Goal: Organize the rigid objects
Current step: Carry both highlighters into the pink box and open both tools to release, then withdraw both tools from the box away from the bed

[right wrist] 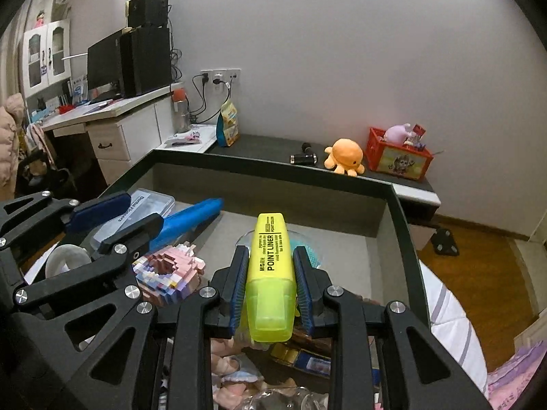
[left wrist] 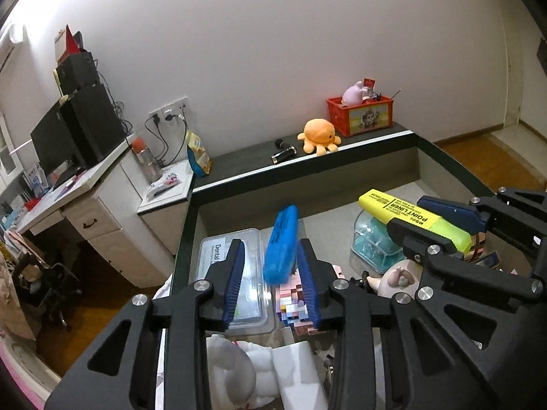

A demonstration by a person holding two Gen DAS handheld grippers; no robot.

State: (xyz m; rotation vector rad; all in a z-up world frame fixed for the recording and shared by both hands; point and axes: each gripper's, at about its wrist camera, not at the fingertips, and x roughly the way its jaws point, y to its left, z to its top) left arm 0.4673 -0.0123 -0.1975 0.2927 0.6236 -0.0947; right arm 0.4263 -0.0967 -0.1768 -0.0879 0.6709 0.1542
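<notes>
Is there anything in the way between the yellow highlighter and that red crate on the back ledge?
Nothing visible blocks it. The right gripper holds the yellow highlighter above the bin clutter; beyond it are open air, the bin's far rim and bare ledge up to the red crate. The orange octopus plush sits left of the crate.

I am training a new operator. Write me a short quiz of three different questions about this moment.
1. True or false: the right gripper is shut on the yellow highlighter.
2. The orange octopus plush sits on the ledge next to: A) a red crate B) a white mug C) a laptop.
3. Fill the gap: the blue object between the left gripper's fingers leans against its ____ finger.

Key: 1 true; 2 A, the red crate; 3 right.
</notes>
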